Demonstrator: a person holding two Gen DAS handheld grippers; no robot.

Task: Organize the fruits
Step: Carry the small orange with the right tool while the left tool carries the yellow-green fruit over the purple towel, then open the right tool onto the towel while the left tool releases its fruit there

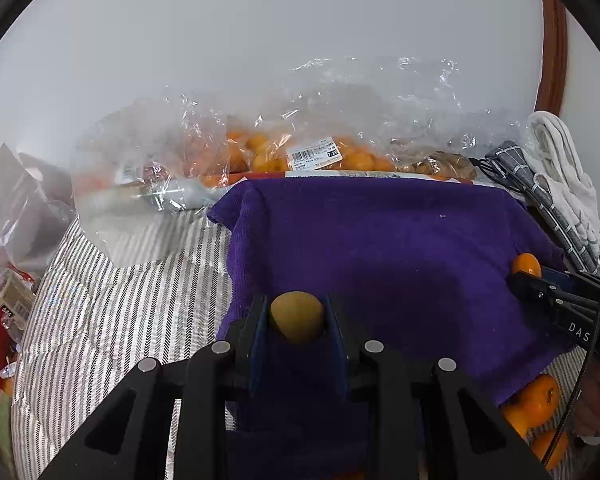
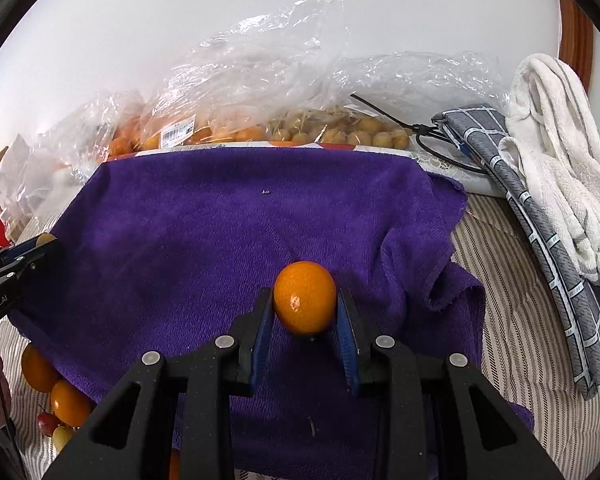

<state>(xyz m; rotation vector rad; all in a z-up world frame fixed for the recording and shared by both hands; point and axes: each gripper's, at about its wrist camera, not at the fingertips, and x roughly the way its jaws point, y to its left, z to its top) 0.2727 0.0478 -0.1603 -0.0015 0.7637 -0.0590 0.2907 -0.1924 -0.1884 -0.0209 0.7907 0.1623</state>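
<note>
Nearest in the left wrist view: left gripper [image 1: 297,322] clenched on a small round tan-brown fruit [image 1: 297,316], pinched between blue-padded black fingers [image 1: 257,344] over the deep purple terry towel [image 1: 380,240]. At four o'clock of that view, right gripper [image 1: 530,274] reaching in from the edge, white letters "DAS" readable on its black body, holding a glossy round orange citrus fruit [image 1: 526,265]. Down at five o'clock, a few loose orange fruits [image 1: 534,400] tucked just beside the towel's edge on the grey-and-white striped cloth [image 1: 112,320].

Over to the right wrist view: right gripper [image 2: 305,306] clamped on that same orange citrus fruit [image 2: 304,297], above the purple towel [image 2: 220,232]. At nine o'clock, left gripper [image 2: 44,242] poking in, partial lettering "obot.AI" legible on its side. At seven o'clock, loose oranges [image 2: 70,402] with a small red fruit [image 2: 47,423] touching a pale yellow one [image 2: 63,436].

Further back, past the towel at twelve o'clock: crinkled clear plastic bags [image 1: 340,120] of small oranges, carrying a white barcode price sticker [image 1: 314,154]; printing too small to read beyond a dark tag that seems to say "7-26". Beside it, at one o'clock in the right view, a clear bag of tan round stemmed fruits [image 2: 352,130]. At two o'clock, a folded grey grid-patterned cloth [image 2: 540,220] against a bundled white towel [image 2: 568,160].
</note>
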